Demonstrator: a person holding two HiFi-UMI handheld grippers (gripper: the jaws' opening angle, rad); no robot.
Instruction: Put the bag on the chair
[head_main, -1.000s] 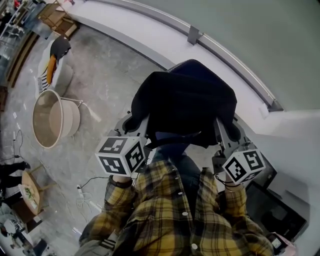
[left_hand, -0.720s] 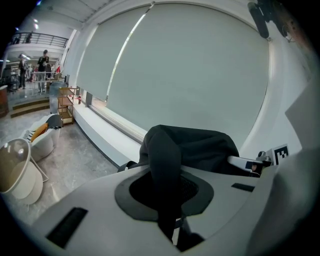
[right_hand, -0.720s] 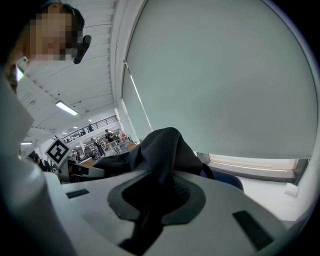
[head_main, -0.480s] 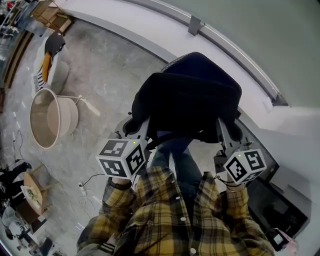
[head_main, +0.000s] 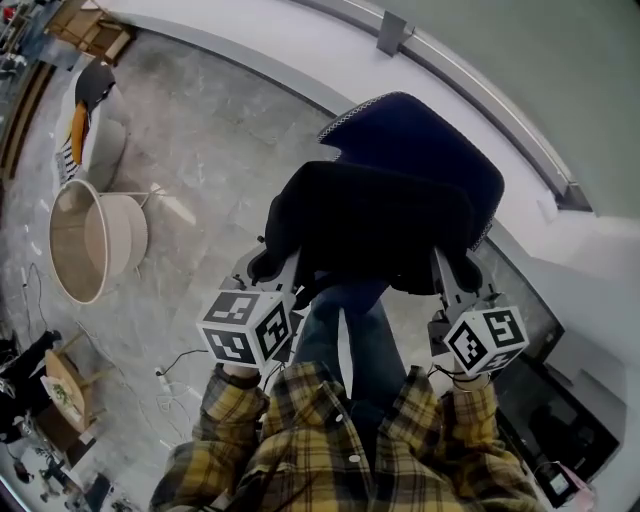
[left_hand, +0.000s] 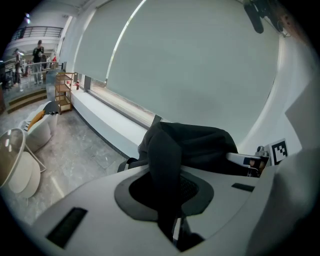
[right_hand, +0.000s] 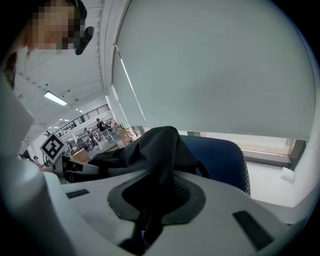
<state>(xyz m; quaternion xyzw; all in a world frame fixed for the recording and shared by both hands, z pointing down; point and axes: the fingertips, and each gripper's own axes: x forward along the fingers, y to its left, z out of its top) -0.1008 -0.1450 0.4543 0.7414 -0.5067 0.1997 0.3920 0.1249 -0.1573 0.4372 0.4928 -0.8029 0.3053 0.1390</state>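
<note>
I am holding a black soft fabric bag (head_main: 375, 225) up at my 12 o'clock, stretched between the two tools. The left gripper (head_main: 272, 262) is pinching a fold of the black cloth at the bag's 8 o'clock corner. In the left gripper view its jaws are pressing on a dark strip of fabric that is running down between them. The right gripper (head_main: 460, 268) is clamping the bag's 4 o'clock corner in the same way, with a bunch of black material sitting tight in its jaws in the right gripper view.

The dark blue upholstered chair (head_main: 430, 130) is standing just beyond the bag, toward 1 o'clock, and the bag is overlapping its near edge from above. I cannot tell whether the bag is touching the chair. In the right gripper view the blue backrest is showing right behind the bag at 3 o'clock.

A beige round tub-shaped seat (head_main: 95, 240) is standing well apart at 9 o'clock on the grey marbled floor (head_main: 200, 170). My yellow plaid sleeves (head_main: 340, 450) are filling 6 o'clock.
</note>
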